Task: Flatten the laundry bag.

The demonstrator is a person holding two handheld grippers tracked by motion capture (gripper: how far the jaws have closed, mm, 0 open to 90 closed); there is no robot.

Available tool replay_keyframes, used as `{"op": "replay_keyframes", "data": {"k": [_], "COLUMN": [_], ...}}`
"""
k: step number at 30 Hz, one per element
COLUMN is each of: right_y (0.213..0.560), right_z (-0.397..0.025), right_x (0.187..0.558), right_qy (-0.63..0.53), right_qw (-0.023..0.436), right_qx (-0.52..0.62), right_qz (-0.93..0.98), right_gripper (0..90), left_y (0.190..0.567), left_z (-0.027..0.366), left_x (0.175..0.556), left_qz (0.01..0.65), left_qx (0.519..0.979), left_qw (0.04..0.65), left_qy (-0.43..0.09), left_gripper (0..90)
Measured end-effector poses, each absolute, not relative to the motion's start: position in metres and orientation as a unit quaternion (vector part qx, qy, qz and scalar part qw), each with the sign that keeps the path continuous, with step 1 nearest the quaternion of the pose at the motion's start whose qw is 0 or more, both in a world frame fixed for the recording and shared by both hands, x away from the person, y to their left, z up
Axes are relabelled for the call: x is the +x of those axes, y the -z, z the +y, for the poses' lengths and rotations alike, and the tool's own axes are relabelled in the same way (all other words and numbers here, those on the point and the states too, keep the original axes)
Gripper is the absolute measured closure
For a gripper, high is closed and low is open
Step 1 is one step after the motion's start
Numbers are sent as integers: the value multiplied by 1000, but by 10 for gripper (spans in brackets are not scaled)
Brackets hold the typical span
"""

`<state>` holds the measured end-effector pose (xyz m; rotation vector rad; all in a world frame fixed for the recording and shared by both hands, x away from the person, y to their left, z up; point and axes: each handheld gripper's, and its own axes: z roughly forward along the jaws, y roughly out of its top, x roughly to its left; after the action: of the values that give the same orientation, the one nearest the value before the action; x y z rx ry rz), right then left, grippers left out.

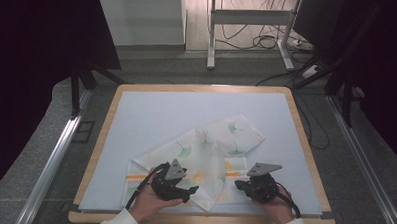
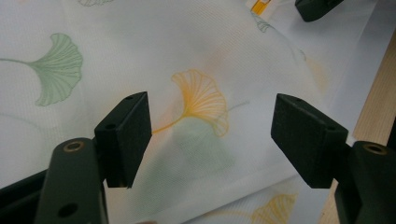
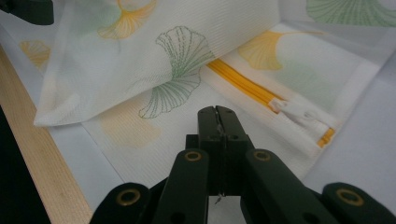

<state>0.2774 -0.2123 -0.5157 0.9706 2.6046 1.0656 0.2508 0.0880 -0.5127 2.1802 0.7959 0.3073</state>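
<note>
Two grippers: left gripper [image 2: 212, 135] fingers wide apart over mesh bag [image 2: 196, 60], nothing held; right gripper [image 3: 217, 116] fingers together, empty.

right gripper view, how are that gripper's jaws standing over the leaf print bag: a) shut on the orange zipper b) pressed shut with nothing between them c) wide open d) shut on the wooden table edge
b: the right gripper has its two jaws pressed flat together, with nothing seen between them, above the mesh bag, and the orange zipper lies apart from it, farther off.
</note>
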Motion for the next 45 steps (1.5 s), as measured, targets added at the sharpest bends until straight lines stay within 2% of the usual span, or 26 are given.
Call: {"op": "replay_keyframes", "data": {"k": [29, 45], "right_y": [521, 521], "right_z": [-212, -213], "right_x": [281, 281], "right_qy": [-345, -343], "right_qw": [70, 70], "right_qx": [328, 325], "right_qz": [877, 878], "right_gripper": [890, 890], "left_y": [521, 533], "left_z": [33, 16], "left_x": [263, 264], "left_qz": [302, 295], "left_qx": [867, 879], "left_qw": [379, 360], "left_qy": [-116, -108], "left_gripper": [215, 233]}}
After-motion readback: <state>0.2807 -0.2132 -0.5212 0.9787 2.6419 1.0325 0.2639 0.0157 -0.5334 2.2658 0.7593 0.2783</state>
